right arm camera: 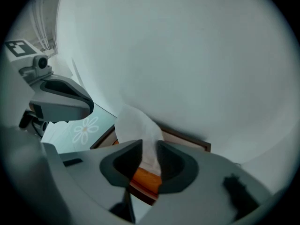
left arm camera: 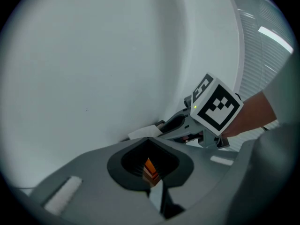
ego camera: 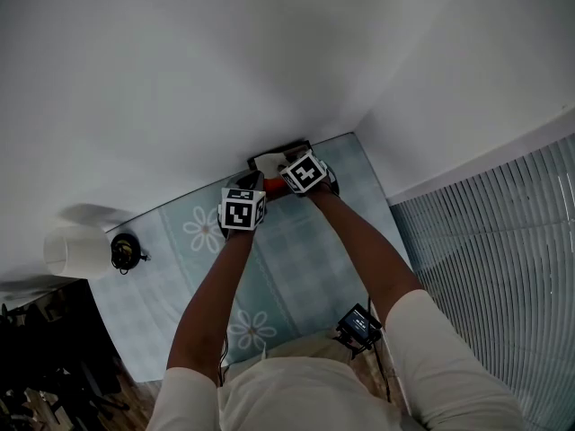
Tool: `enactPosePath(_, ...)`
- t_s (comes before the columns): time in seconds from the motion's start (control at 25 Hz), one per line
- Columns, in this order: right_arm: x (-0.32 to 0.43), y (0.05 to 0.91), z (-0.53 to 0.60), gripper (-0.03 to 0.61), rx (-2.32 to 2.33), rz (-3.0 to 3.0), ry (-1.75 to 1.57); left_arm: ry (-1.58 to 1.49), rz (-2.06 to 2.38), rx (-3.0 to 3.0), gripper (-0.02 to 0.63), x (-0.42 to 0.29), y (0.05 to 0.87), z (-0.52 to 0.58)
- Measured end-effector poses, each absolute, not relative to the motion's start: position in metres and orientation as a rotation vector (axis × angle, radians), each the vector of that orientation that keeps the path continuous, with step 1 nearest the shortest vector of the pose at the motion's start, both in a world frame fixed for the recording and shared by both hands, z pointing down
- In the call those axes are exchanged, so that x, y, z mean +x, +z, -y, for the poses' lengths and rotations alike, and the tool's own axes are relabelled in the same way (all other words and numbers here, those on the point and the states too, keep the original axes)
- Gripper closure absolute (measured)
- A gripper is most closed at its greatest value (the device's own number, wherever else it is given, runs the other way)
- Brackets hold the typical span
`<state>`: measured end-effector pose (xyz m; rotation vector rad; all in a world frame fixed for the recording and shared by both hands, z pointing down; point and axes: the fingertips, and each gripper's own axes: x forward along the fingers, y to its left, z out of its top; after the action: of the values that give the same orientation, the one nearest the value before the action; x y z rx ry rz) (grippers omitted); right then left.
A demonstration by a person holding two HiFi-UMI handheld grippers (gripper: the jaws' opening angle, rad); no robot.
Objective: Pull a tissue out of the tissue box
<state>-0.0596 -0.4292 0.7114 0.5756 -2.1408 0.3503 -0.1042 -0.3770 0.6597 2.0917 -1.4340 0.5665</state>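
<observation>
Worn: a pale cream shirt (ego camera: 296, 395) with short sleeves (ego camera: 184, 393). The left tongs (left arm camera: 150, 165) and right tongs (right arm camera: 149, 161) are moulded in grey and fitted with dark pads (right arm camera: 121, 162). Each is topped by a white cube (ego camera: 243, 211) printed with black square markers.

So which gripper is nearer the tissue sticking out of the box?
Right. The tissue stands between the fingers of the right gripper; the left gripper sits apart, off to one side.

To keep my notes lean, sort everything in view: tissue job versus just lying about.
Job: tissue, tissue box, right gripper, left gripper.
Lying about: white lampshade, small black object beside it, flowered tablecloth, window blinds.
</observation>
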Motion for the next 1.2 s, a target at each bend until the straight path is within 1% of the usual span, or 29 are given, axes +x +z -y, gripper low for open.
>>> enactPosePath(0.04, -0.059, 0.712, 0.429, 0.517, 0.583, 2.14, 0.34, 0.563, 1.431, 2.092, 0.606, -0.104, 0.66, 0.377)
enactPosePath(0.08, -0.058, 0.711, 0.429, 0.561, 0.591, 2.14, 0.333, 0.56, 1.429, 2.093, 0.606, -0.104, 0.661, 0.377)
enactPosePath(0.56, -0.063, 0.715, 0.419, 0.565, 0.615, 2.178, 0.367, 0.575, 1.432, 2.105, 0.606, -0.115, 0.675, 0.367)
enactPosePath(0.72, -0.059, 0.688, 0.412, 0.563, 0.614, 2.215, 0.311, 0.588, 1.445, 2.14, 0.606, -0.109, 0.66, 0.36)
enactPosePath(1.0, -0.053, 0.65, 0.382, 0.565, 0.711, 2.301, 0.309, 0.538, 1.43, 2.222, 0.606, -0.102, 0.637, 0.33)
enactPosePath(1.2, -0.039, 0.624, 0.349, 0.565, 0.787, 2.356, 0.33, 0.457, 1.446, 2.266, 0.606, -0.099, 0.609, 0.3)
